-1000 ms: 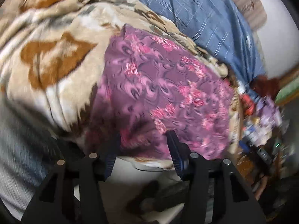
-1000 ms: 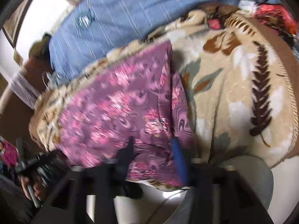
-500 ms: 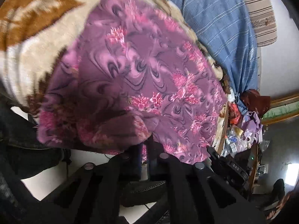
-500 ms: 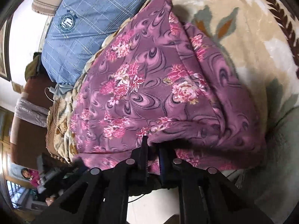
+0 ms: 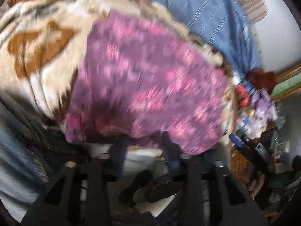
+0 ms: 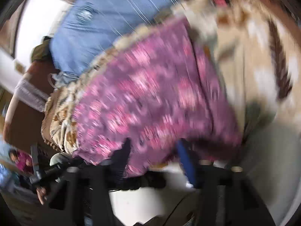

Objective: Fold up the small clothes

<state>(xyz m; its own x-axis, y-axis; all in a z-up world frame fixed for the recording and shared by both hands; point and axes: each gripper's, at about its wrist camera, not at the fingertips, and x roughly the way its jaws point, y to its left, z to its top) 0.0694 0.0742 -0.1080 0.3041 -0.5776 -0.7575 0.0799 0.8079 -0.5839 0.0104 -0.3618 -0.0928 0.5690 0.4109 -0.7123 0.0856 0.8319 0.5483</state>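
Observation:
A purple garment with pink flowers [image 5: 150, 86] lies spread on a beige and brown blanket [image 5: 37, 43], its near hem hanging over the bed's edge. Both views are blurred by motion. My left gripper [image 5: 144, 137] sits at that hem with its jaws opening; the fingertips [image 5: 123, 141] just overlap the cloth's edge and do not press it. In the right wrist view the same garment [image 6: 154, 94] fills the middle. My right gripper [image 6: 153, 145] has its jaws opening too, with a fold of hem hanging loose between the fingers [image 6: 183, 150].
A blue striped sheet [image 5: 207, 18] covers the bed behind the blanket [image 6: 254, 56]. Cluttered shelves [image 5: 259, 116] stand to the right in the left wrist view. A white floor [image 6: 135, 203] shows below the bed's edge, with dark shoes [image 5: 150, 186] on it.
Half a second ago both grippers were shut on the garment's near hem. Now both stand open and have drawn back from the cloth, which has dropped onto the blanket.

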